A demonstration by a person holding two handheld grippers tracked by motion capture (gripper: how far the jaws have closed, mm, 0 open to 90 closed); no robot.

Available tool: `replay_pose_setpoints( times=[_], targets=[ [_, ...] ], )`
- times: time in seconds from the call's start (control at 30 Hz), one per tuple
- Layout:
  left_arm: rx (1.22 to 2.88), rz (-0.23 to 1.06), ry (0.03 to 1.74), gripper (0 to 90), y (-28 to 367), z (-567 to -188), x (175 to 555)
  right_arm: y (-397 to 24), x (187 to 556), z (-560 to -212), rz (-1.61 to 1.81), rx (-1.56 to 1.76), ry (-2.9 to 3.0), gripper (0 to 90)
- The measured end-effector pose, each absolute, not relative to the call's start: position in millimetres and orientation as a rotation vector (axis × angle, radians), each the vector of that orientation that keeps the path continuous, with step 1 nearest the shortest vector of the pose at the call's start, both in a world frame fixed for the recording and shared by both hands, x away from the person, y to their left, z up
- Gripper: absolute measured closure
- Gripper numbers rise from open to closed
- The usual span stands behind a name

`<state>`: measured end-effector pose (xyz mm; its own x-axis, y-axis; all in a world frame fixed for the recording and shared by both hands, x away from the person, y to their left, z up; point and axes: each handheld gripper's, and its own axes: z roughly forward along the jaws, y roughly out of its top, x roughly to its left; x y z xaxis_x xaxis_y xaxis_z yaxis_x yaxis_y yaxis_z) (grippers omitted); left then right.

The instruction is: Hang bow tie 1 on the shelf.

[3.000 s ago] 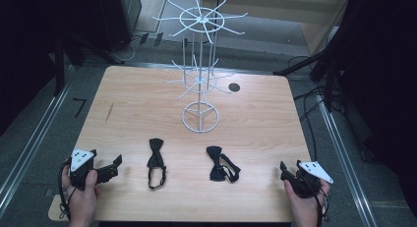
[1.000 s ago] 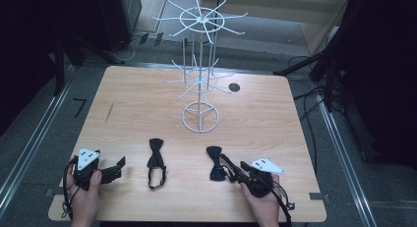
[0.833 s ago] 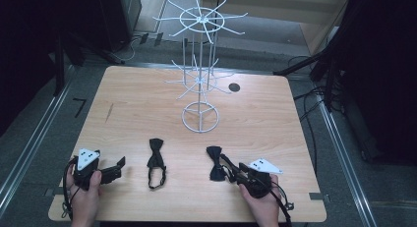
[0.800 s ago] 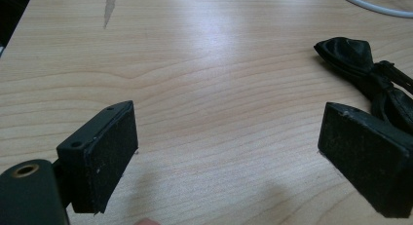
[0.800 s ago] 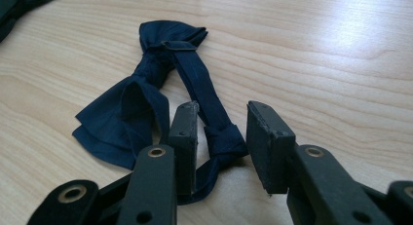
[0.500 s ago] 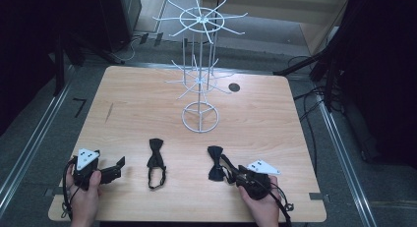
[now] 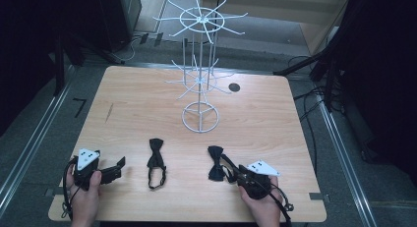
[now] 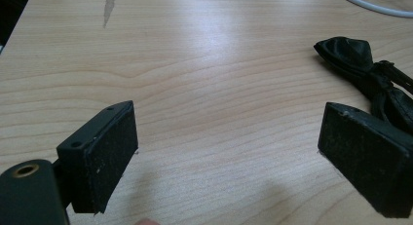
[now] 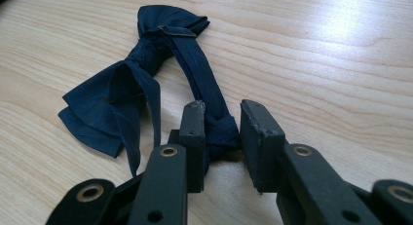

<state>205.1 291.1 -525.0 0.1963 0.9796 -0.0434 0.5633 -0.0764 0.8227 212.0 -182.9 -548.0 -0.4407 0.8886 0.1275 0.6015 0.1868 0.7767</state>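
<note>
**Right gripper closing on bow tie strap**

Since three seconds ago the right gripper point(image 7: 231, 172) has come in from the table's point(image 7: 275, 119) right edge to the dark blue bow tie point(image 7: 215, 163); over the last second it sits in the same spot, and its jaws have just been closing; in the right gripper view the bunched strap point(image 9: 216, 125) sits between the pads, one pad touching it, the other looks nearly on it; call it gripping or about to, not yet firm; tie lies flat on the near right of the table, not lifted; left gripper point(image 7: 117, 169) unchanged at near left, jaws wide apart with nothing between, resting low by the black bow tie point(image 7: 156, 159), whose bow shows in the left gripper view point(image 8: 360, 59); white wire rack point(image 7: 199, 79) stands behind, hooks bare; judgement: pickup of first tie under way, lift and hang on the rack likely next.
</note>
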Motion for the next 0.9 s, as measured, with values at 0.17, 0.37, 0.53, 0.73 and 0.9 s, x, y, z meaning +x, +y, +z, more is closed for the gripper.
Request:
replay_pose_setpoints(
  times=[0.17,0.37,0.53,0.73,0.9],
  targets=[
    [1.749,0.722,1.461,8.3,290.0,-525.1,205.7,-182.9,212.0,-548.0,1.119,1.402,2.114,77.3],
    [1.761,0.716,1.458,8.3,289.5,-525.1,206.8,-184.9,210.8,-547.3,1.122,1.385,2.105,83.4],
    [1.749,0.710,1.458,8.3,290.2,-525.1,207.1,-184.8,207.5,-543.6,1.145,1.319,2.057,84.0],
    [1.729,0.698,1.465,8.3,292.6,-525.0,208.1,-190.4,200.6,-533.7,1.224,1.270,1.953,84.2],
    [1.730,0.696,1.465,8.3,292.7,-525.0,208.5,-198.8,197.5,-525.8,1.264,1.235,1.902,84.2]
  ],
)
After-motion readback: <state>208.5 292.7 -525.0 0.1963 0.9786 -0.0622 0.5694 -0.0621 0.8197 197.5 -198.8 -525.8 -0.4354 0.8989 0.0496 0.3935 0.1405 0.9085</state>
